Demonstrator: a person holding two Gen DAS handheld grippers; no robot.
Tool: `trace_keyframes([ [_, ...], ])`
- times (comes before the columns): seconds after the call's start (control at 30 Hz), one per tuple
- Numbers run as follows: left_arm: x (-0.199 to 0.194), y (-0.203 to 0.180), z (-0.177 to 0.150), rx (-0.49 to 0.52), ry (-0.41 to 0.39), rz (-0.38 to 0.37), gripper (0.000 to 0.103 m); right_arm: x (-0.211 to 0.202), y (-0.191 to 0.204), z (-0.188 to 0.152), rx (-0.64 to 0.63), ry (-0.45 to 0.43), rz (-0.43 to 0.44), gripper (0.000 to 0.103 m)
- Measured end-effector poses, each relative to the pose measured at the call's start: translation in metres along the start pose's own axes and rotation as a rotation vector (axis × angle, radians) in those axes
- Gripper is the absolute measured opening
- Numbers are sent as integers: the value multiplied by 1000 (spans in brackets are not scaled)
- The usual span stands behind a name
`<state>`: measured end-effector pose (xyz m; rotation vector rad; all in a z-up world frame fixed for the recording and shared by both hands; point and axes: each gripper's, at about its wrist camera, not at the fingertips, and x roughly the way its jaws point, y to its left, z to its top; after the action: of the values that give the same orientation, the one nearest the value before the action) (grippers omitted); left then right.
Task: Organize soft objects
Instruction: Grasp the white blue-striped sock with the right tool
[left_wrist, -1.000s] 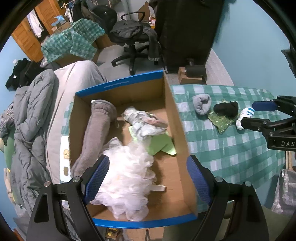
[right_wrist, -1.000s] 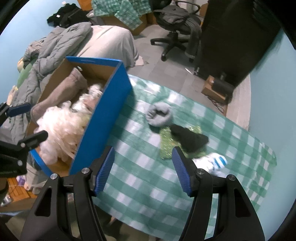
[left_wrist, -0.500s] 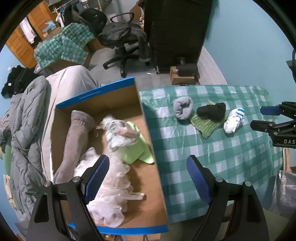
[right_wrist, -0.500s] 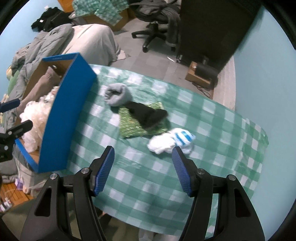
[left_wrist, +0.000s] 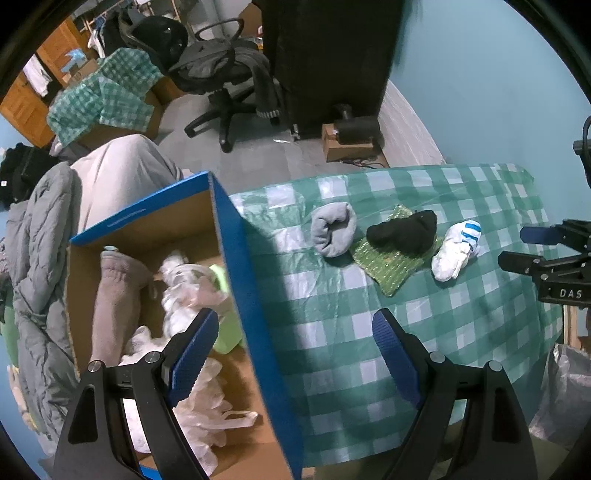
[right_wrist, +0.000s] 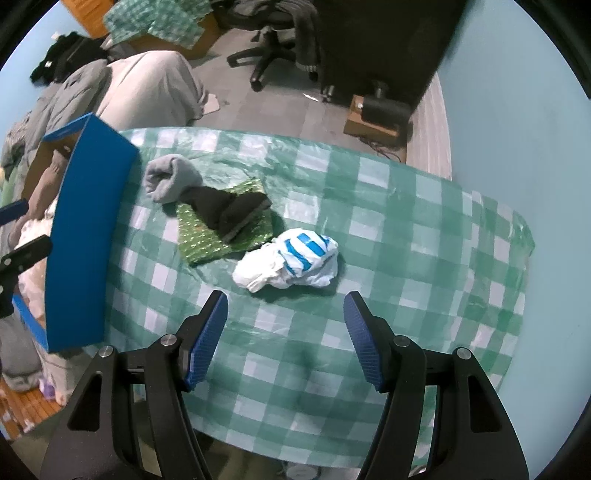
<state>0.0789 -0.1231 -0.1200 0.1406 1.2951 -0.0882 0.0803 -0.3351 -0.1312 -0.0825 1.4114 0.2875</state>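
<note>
On the green checked table (right_wrist: 406, 236) lie a rolled grey sock (right_wrist: 171, 177), a black sock (right_wrist: 225, 208) on a green sparkly cloth (right_wrist: 207, 240), and a white bag with blue stripes (right_wrist: 295, 258). My right gripper (right_wrist: 286, 339) hovers open just in front of that white bag, nothing between its fingers. The blue cardboard box (left_wrist: 255, 314) at the table's left holds a grey-brown rolled cloth (left_wrist: 114, 295), white plastic bags (left_wrist: 184, 280) and a light green piece (left_wrist: 225, 332). My left gripper (left_wrist: 291, 354) hangs open, straddling the box's right wall. The grey sock (left_wrist: 334, 229) lies beyond it.
A grey quilted jacket (left_wrist: 40, 258) and a pale cushion (left_wrist: 118, 173) lie left of the box. An office chair (left_wrist: 225, 74), a dark cabinet (left_wrist: 325, 55) and a small cardboard box (left_wrist: 347, 144) stand on the floor behind the table. A blue wall (right_wrist: 517, 110) borders the right.
Both grippers moved to the right across the scene: the left from over the box's inside to its right wall, the right from beside the box to in front of the white bag.
</note>
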Motion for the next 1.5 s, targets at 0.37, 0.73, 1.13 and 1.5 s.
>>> trace_keyframes([
  [0.37, 32, -18, 25, 38, 42, -17, 87, 30, -14, 13, 140, 20, 33, 65],
  [0.73, 58, -23, 49, 85, 78, -28, 87, 61, -24, 24, 252, 71, 9, 65],
  [1.13, 86, -27, 71, 130, 115, -17, 87, 85, -35, 32, 313, 101, 18, 65],
  [1.5, 105, -26, 77, 140, 153, -32, 88, 88, -23, 35, 209, 70, 7, 54],
])
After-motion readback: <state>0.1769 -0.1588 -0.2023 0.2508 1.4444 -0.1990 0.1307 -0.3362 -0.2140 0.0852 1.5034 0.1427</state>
